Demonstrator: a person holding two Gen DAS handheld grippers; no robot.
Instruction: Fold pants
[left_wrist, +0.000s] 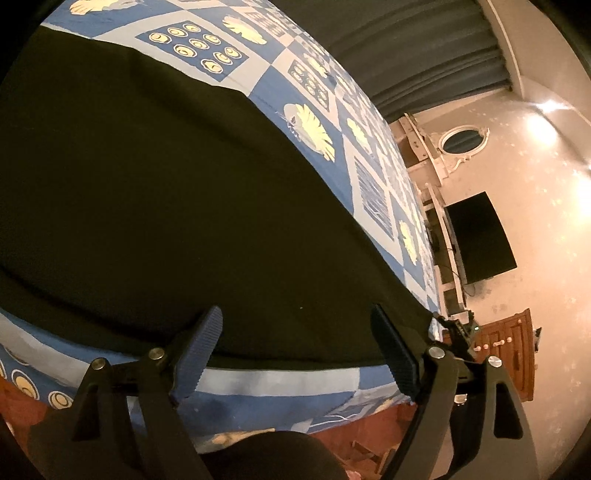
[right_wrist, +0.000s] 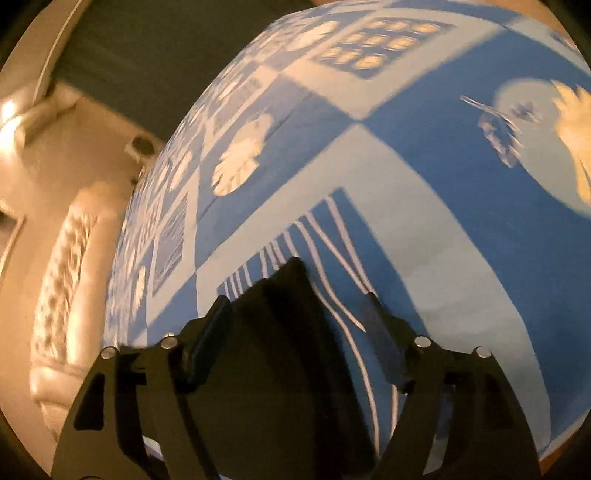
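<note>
Left wrist view: left gripper (left_wrist: 295, 332) fingers spread over the pants (left_wrist: 166, 192) edge; right gripper (right_wrist: 295, 317) fingers apart around a loose fold. Mid-fold; regrasp seems next.

Both grippers: black frames, ribbed dark-blue fingers (left_wrist: 199, 354) (silver pivot pins).

Both views are fisheye, each riding just behind its own tongs and looking forward and down along them at the bed. The left wrist view sits close above the near edge of the dark pants (left_wrist: 155, 192), with the blue patterned bedsheet (left_wrist: 314, 107) curving to the upper right and a wall with a dark screen (left_wrist: 478, 236) at right. The right wrist view hangs nearer over the same bedsheet (right_wrist: 424, 155), blurred, with a pale headboard (right_wrist: 70, 280) at left. They share the sheet and pants (right_wrist: 280, 332).
</note>
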